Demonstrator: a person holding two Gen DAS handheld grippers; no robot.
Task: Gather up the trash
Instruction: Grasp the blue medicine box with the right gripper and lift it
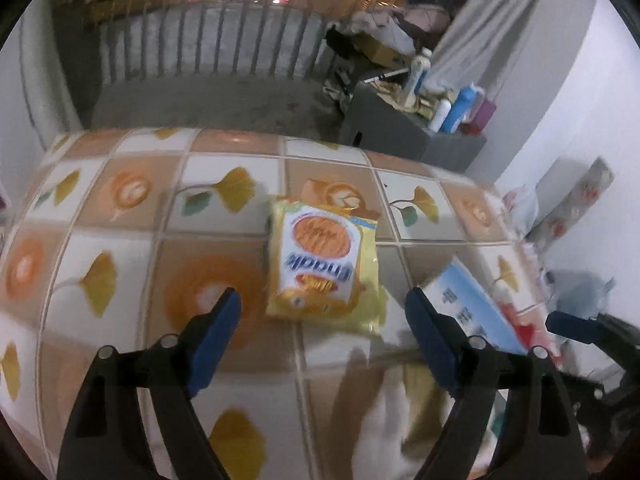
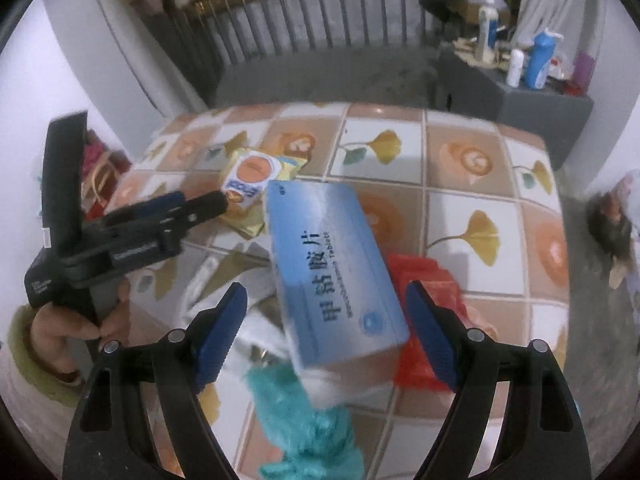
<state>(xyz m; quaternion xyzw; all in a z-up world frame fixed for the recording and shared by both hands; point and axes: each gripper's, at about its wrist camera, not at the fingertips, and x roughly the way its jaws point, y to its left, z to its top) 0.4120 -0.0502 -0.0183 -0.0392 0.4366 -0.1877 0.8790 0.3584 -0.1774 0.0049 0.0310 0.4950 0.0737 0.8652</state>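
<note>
— Teal fluffy cloth [image 2: 308,424] lies closest, at the near edge of the table [image 2: 460,168], with a blue box [image 2: 332,268] resting partly on it.

— And the right gripper [image 2: 326,320]?

— Spread wide above that box, its pads clear of the sides. A red bag [image 2: 432,280] sits just beside the box, white paper [image 2: 208,280] on its other side.

— The left gripper [image 1: 324,320]?

— Also released, nothing between its fingers. It hovers over a yellow snack packet [image 1: 324,268] lying flat near the middle of the table; the pads are apart from it.

— Anything else?

— A hand [image 2: 76,328] grips the left tool's handle.
</note>
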